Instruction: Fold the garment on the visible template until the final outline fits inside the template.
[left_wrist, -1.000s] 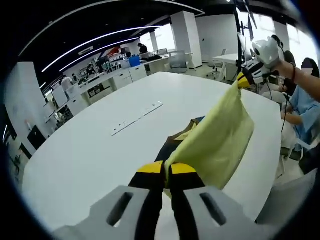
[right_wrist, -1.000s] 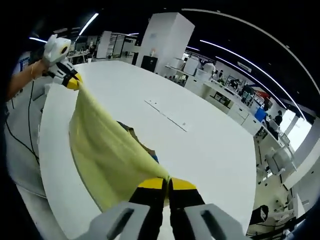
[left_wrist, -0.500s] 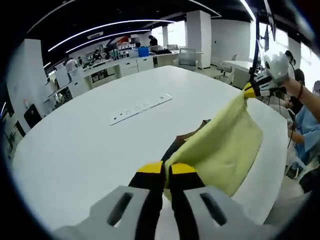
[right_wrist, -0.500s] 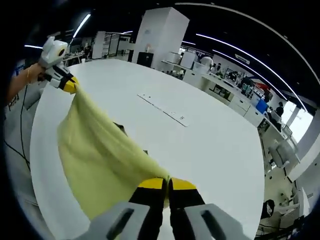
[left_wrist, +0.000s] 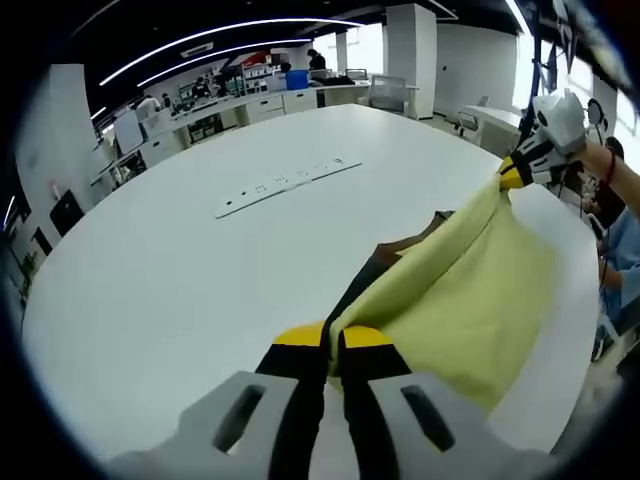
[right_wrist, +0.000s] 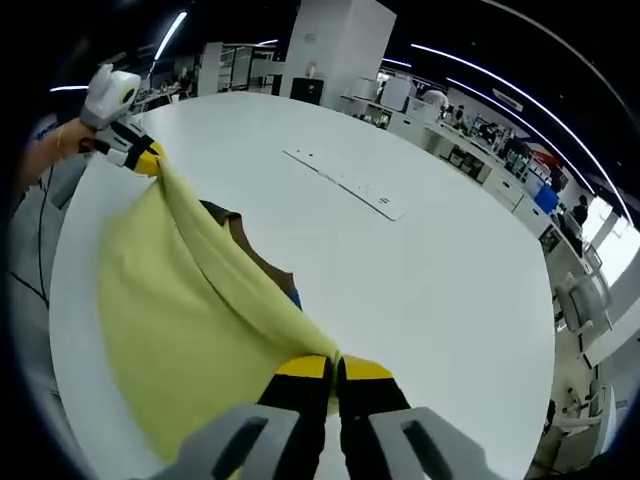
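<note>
A pale yellow garment (left_wrist: 460, 300) hangs stretched between both grippers above the white table (left_wrist: 180, 290). My left gripper (left_wrist: 333, 338) is shut on one corner of it, and in the right gripper view it appears at the far left (right_wrist: 148, 160). My right gripper (right_wrist: 334, 364) is shut on the other corner; in the left gripper view it sits at the upper right (left_wrist: 512, 176), held by a person's hand. The yellow garment (right_wrist: 180, 310) sags toward the table's near edge. A dark brown and blue template (left_wrist: 385, 262) lies partly hidden under the cloth, its edge (right_wrist: 245, 240) peeking out.
A long white strip of sockets (left_wrist: 285, 185) is set in the table's middle, also the strip (right_wrist: 345, 182) in the right gripper view. Desks, pillars and people stand beyond the table. A seated person (left_wrist: 620, 230) is close to the table's right edge.
Both grippers have carried the stretched garment lower and further over the table, so it now covers more of the dark template. Both stay shut on its corners.
</note>
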